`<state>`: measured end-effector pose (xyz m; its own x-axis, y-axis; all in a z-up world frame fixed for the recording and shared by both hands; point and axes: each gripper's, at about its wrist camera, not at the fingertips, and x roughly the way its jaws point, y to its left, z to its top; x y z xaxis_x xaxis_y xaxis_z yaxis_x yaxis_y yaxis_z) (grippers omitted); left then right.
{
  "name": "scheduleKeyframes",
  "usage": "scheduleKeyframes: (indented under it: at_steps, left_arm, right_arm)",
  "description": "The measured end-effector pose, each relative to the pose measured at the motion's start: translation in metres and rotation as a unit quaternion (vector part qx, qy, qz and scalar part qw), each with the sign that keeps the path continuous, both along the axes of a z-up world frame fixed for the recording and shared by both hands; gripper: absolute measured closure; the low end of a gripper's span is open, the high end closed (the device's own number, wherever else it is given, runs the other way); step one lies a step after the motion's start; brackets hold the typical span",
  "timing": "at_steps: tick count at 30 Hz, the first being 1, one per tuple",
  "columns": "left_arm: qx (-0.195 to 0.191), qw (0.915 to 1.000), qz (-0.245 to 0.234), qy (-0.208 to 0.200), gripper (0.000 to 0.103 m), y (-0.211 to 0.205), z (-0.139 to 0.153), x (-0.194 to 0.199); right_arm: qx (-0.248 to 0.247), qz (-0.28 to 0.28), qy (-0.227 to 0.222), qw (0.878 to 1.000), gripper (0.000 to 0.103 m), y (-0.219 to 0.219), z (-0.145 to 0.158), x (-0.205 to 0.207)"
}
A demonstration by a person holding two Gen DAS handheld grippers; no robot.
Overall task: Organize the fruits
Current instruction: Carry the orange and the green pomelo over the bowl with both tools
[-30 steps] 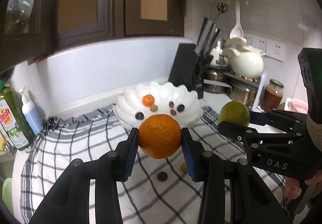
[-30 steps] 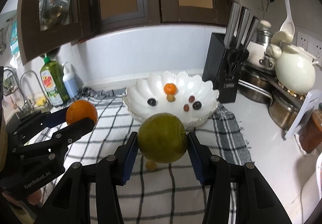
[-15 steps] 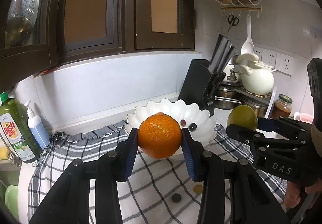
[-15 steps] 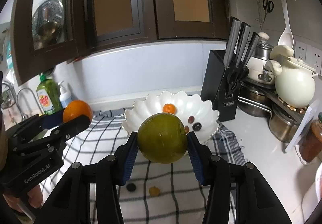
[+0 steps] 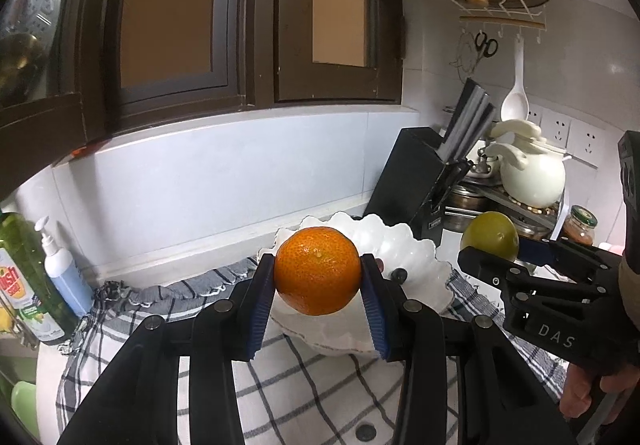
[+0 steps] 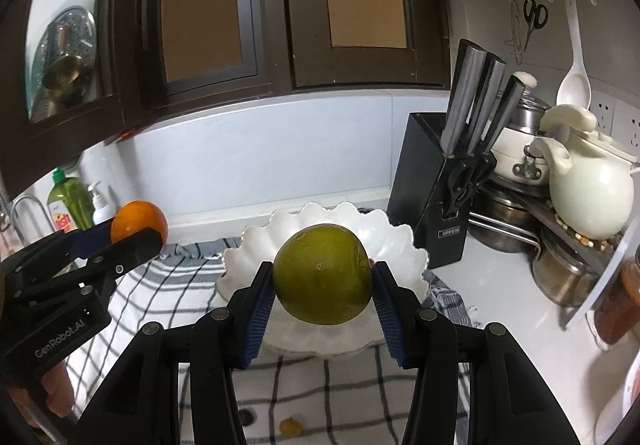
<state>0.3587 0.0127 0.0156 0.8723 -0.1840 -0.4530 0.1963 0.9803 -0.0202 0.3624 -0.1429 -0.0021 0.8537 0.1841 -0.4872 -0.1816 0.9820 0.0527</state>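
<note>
Both grippers have risen toward the scalloped white bowl (image 6: 404, 249), whose rim now sits just behind each fruit. One orange (image 5: 318, 271) is clamped in the left gripper (image 5: 318, 285); one green citrus (image 6: 323, 274) is clamped in the right gripper (image 6: 323, 295). Two small fruits lie loose on the checked cloth (image 6: 152, 285) at six o'clock. One knife block (image 6: 428, 197) crowds the bowl at two o'clock; nine o'clock is open.

My left gripper (image 5: 318, 277) black with blue pads, gripping bright orange orange (image 5: 318, 271); right gripper (image 6: 323, 279) same colours on yellow-green fruit (image 6: 323, 273); white scalloped bowl (image 6: 400, 245); cloth (image 5: 280, 385) white with black-grey check; black knife block (image 6: 430, 201)
</note>
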Motion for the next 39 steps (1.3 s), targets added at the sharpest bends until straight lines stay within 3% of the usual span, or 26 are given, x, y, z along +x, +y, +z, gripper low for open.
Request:
scheduleKeyframes:
  at_steps: [10,19,29,39]
  left_arm:
    - [0.018,0.9997,0.005,0.014,0.062,-0.004,0.007,0.048]
    - [0.013,0.9986,0.000,0.052,0.062,-0.007,-0.005,0.097]
    - [0.002,0.9926,-0.013,0.120,0.062,-0.007,-0.038,0.149]
    - [0.036,0.9841,-0.017,0.173,0.062,-0.016,-0.076,0.191]
  right_arm:
    - [-0.003,-0.003,0.014,1.000,0.053,-0.004,0.010,0.048]
    - [-0.019,-0.010,0.038,0.999,0.053,-0.005,0.002,0.094]
    - [-0.024,-0.024,0.094,0.995,0.053,-0.009,-0.033,0.145]
    - [-0.057,-0.038,0.155,0.985,0.053,-0.011,-0.073,0.189]
